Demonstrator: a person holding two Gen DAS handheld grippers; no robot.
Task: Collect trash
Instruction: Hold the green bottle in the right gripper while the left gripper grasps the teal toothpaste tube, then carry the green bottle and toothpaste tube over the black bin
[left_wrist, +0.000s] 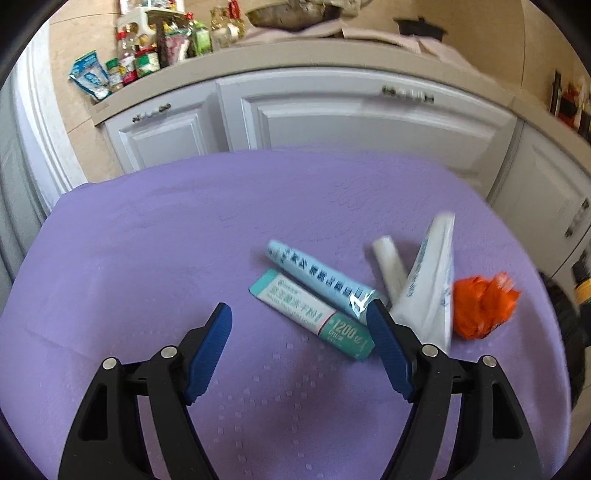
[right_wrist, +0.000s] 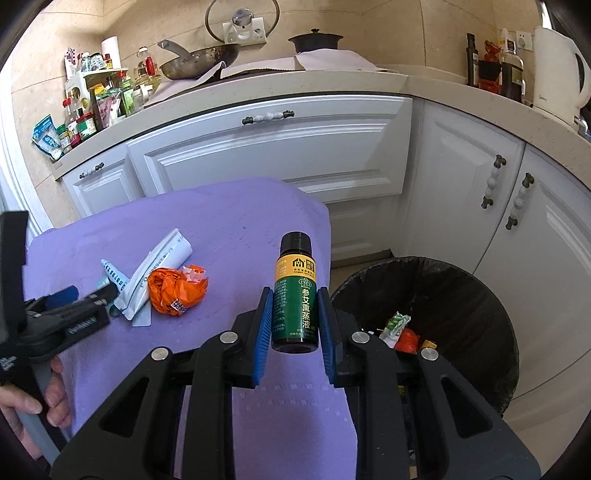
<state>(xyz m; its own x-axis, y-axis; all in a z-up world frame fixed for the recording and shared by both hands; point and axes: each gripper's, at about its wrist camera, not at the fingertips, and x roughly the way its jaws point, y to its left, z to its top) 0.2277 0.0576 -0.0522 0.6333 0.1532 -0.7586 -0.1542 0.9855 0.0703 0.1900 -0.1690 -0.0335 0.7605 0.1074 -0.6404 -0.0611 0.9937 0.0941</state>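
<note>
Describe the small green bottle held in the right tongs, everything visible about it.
The small green bottle is a dark glass-like vial with a black screw cap, closed. Its label has a yellow band on top and green below, with white Chinese characters running down it. It stands upright, cap up, clamped between the blue pads of the right tongs, which press on both sides of its lower body. It hangs above the edge of the purple cloth, beside the black-lined trash bin. Nothing else touches it.

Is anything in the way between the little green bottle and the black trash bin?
Nothing visible blocks it. The right gripper holds the green bottle over the purple cloth's edge, and the trash bin sits just to its right, lower down, with its top open.
</note>
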